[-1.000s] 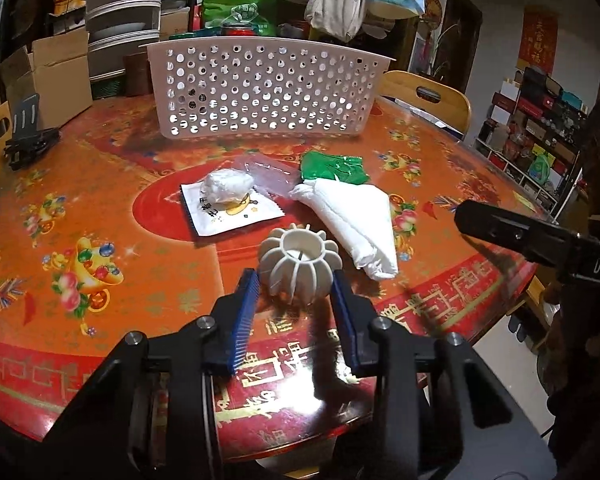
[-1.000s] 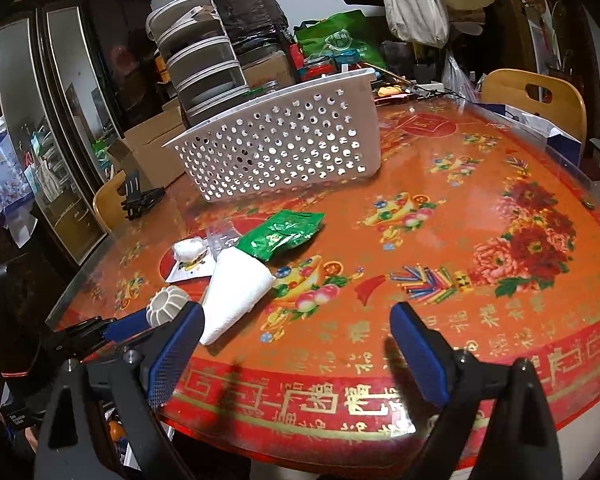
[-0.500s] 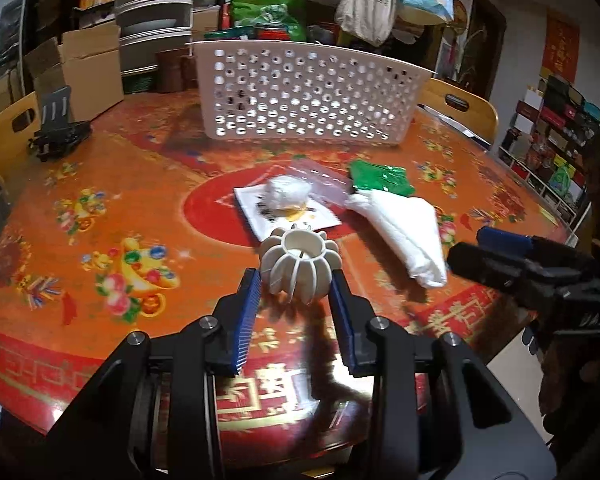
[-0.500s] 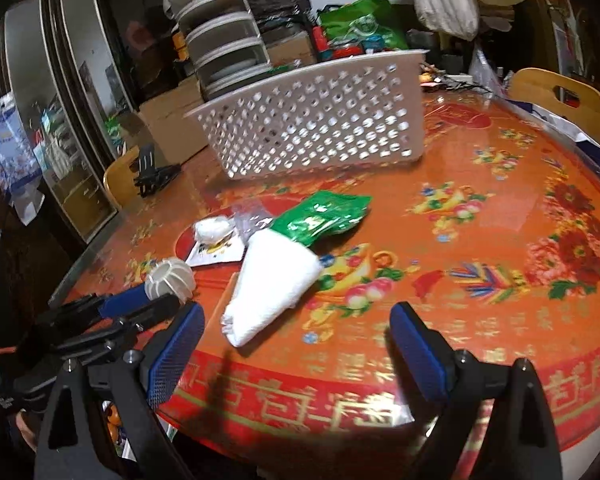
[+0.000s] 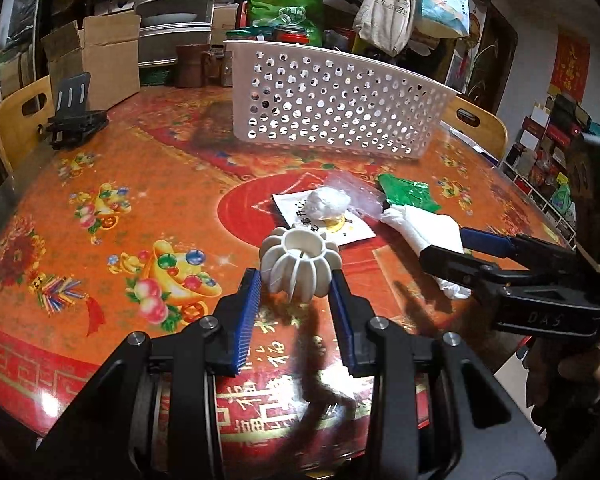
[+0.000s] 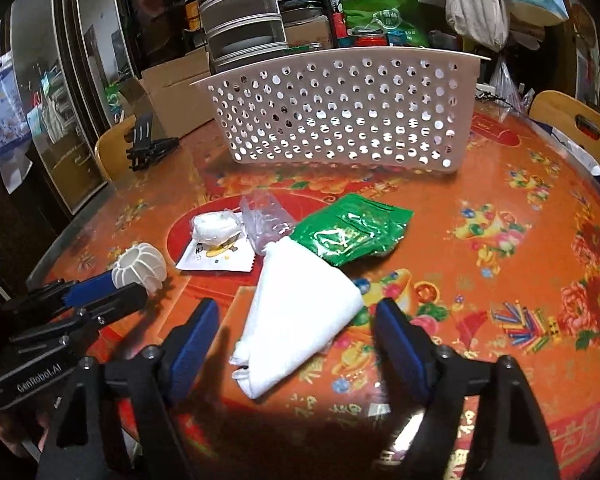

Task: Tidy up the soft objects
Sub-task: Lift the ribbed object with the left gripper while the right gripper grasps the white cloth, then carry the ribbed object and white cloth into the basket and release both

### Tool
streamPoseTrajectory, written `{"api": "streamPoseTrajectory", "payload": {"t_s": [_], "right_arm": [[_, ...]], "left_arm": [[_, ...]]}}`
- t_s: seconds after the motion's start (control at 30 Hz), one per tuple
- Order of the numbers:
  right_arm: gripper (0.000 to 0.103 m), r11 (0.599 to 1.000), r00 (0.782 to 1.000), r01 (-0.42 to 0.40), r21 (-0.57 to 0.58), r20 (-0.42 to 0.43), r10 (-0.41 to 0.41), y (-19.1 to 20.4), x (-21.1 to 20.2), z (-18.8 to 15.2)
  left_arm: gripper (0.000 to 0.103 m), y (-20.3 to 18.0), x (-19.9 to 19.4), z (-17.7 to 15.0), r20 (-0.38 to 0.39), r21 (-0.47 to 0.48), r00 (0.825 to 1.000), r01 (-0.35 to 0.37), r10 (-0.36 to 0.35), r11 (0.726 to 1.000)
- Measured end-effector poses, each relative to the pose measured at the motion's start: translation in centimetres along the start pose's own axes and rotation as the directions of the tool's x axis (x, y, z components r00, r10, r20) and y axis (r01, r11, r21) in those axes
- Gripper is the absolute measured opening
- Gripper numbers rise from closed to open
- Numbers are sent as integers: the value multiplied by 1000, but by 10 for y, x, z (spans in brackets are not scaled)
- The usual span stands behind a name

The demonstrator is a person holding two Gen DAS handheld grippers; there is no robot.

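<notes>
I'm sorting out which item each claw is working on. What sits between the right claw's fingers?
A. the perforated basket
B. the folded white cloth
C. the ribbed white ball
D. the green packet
B: in the right wrist view the right claw straddles the folded white cloth, its jaws closing around it; the pads do not yet press it.

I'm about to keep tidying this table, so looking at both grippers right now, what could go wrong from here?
1. The right gripper is closing around the folded white cloth; it may pinch only a loose layer, so the cloth could unfold when lifted.
2. The left gripper holds the ribbed white ball just by its near side, so it might slip out.
3. The grippers are close together and could bump on the way to the basket.
</notes>
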State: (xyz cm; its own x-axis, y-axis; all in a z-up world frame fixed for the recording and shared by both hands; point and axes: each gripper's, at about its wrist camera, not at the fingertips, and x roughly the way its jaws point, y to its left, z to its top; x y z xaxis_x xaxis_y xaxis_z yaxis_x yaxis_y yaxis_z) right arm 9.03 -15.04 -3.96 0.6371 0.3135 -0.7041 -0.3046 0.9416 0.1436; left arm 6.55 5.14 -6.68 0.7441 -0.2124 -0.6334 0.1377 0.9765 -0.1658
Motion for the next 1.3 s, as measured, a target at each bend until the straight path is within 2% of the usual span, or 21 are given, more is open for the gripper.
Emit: {"api": "streamPoseTrajectory", "payload": {"t_s": [0.13,0.17,0.47,0.73,1.03,1.3], "right_arm": [[62,999,999,36,-33,-2,-36,3,2,1],[56,998,999,42,-39,-2,-42,3,2,1],[39,998,999,39,-55,-3,-39,3,2,1],[37,999,1000,16,-44,15,-16,0,-12,0],[37,999,996,-41,-20,76,43,-10,-46,4],[37,1000,995,-21,-9,96,22,-23,-55,14]], "left_arm": [[32,2,2,-1,-3,-7,1000,5,-5,1000],[32,3,2,-1,-4,-9,1000,7,-7,1000],[32,8,-4,2,13,-20,1000,4,-4,1000],[32,9,-12,7,26,-22,1000,-4,4,1000],[32,7,-20,15,39,-22,999,-12,13,1000],[32,5,-24,31,59,-16,998,-5,6,1000]]}}
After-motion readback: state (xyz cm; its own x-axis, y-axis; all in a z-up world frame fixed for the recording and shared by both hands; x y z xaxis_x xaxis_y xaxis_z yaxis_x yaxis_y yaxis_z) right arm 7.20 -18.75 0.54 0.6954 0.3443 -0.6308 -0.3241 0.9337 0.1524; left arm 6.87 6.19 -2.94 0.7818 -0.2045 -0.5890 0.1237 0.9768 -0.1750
